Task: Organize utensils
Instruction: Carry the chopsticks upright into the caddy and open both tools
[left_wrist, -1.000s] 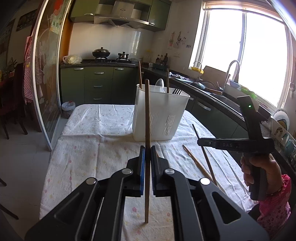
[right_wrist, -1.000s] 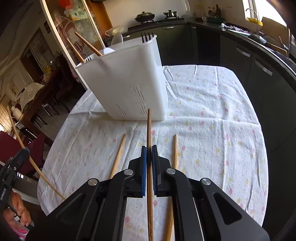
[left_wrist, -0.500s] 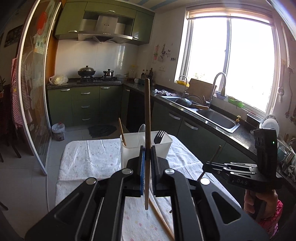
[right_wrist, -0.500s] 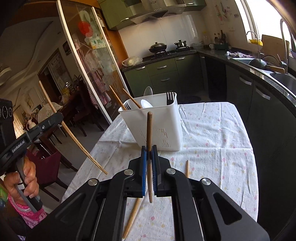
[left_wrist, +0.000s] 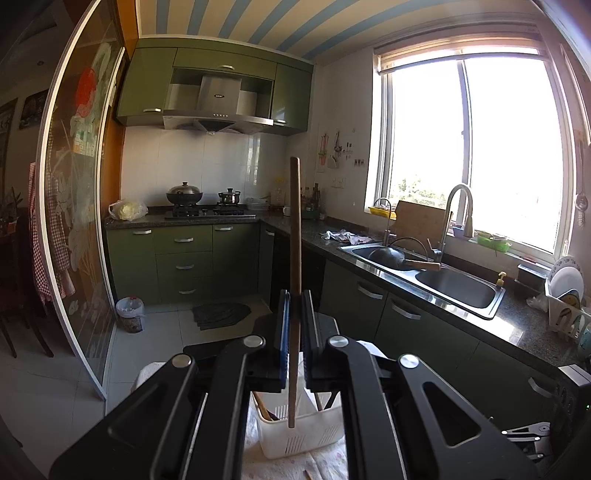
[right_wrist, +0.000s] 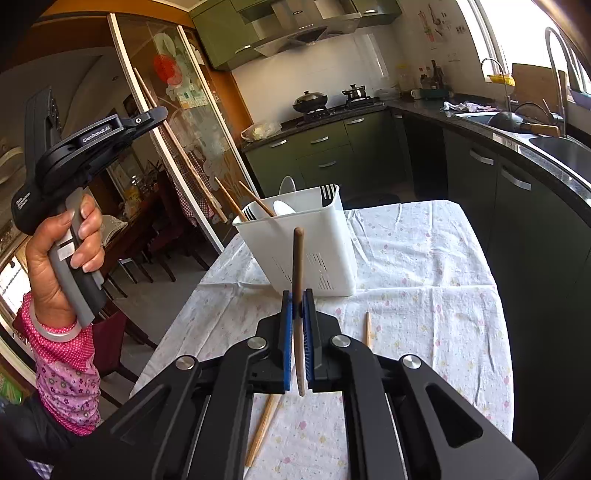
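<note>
The desk under its flowered cloth carried the white caddy, which already held forks, a spoon and two chopsticks. My left gripper was high above it, jaws clamped on a chopstick held upright, its lower tip hanging over the caddy's open top. My right gripper sat nearer the desk, jaws closed on a second chopstick pointing toward the caddy. Two loose chopsticks lay on the cloth. I judged the risk plain: dropped from that height, the left stick could hit the rim or the forks and bounce out, and a tilted release would cause it. My own jaws hid most of the caddy's compartments, so I could not tell which one lay beneath the tip
</note>
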